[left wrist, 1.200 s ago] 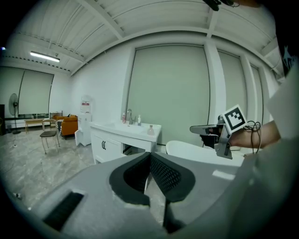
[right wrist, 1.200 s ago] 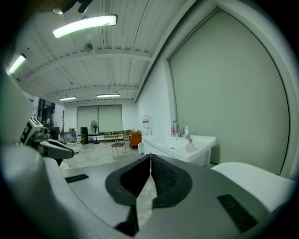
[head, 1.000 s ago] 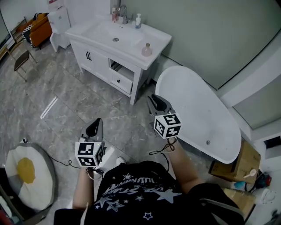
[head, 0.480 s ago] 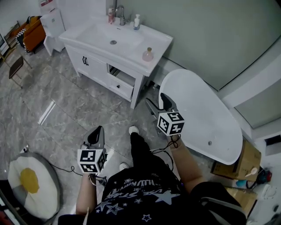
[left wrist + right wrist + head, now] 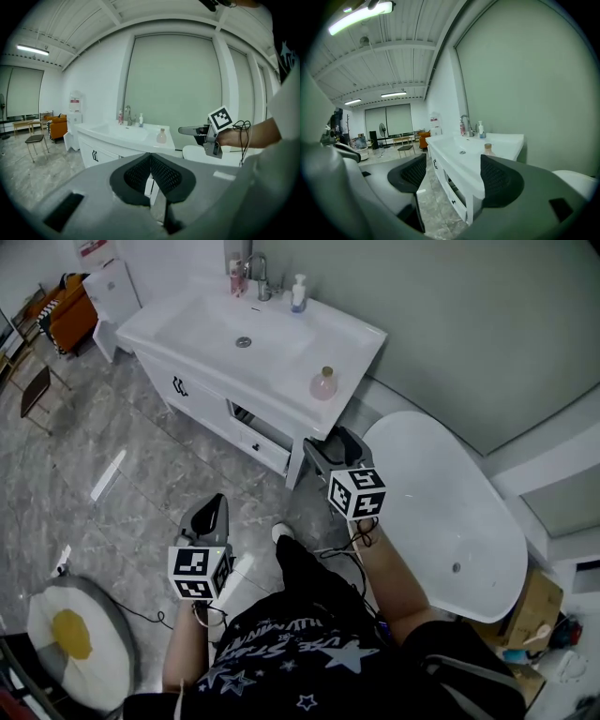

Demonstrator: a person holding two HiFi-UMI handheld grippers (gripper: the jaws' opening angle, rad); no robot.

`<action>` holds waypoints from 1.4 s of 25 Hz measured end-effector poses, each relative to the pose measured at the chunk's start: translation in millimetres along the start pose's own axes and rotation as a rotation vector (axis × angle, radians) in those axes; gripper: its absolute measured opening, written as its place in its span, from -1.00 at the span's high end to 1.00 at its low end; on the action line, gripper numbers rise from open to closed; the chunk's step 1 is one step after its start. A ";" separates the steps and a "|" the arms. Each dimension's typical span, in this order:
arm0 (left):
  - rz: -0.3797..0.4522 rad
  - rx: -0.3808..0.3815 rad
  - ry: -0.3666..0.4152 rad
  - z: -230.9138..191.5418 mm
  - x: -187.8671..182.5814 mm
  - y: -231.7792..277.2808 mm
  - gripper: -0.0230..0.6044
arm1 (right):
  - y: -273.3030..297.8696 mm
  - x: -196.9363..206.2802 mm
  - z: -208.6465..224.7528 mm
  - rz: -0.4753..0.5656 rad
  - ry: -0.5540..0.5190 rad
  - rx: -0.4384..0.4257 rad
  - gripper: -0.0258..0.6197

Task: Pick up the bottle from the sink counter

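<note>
Bottle (image 5: 323, 383) untouched on bench (image 5: 281, 362)
Right hand-held gripper (image 5: 452, 180) is being opened, empty; left hand-held gripper (image 5: 150, 171) is closed. Egg cushion (image 5: 70, 638) is seen only from the head view.

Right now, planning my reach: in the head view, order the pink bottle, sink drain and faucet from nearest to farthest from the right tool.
1. Pink bottle, near corner of the counter.
2. Sink drain, middle of basin.
3. Faucet, back edge.

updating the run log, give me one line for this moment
stage: before pickup | left gripper: shut, empty | right gripper: opening, nothing between jaws | bottle: on sink counter, untouched
</note>
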State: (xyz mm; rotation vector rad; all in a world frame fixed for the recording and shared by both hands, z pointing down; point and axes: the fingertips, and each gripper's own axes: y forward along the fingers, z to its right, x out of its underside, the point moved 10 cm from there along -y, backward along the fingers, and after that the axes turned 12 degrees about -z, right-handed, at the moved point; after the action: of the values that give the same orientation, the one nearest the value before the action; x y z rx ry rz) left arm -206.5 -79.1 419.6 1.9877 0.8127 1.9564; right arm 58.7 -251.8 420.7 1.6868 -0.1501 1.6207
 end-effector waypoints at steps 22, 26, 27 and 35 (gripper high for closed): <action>-0.082 0.003 0.024 -10.9 -115.7 182.7 0.87 | 153.5 -48.4 142.4 -0.116 -0.012 0.008 -0.02; -0.103 -0.015 0.014 -18.6 -118.8 196.4 0.87 | 177.4 -47.3 149.2 -0.145 -0.050 0.011 0.03; -0.109 -0.019 0.011 -20.7 -118.8 199.4 0.87 | 182.8 -46.9 150.3 -0.151 -0.052 0.009 0.04; -0.141 -0.023 -0.010 -30.0 -113.9 213.4 0.87 | 209.3 -44.3 152.1 -0.165 -0.087 0.037 0.24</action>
State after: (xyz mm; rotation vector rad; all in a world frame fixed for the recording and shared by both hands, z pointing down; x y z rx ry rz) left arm -183.3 -321.0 439.4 1.8722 0.8979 1.8666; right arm 52.3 -504.7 490.5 1.7502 -0.0228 1.4376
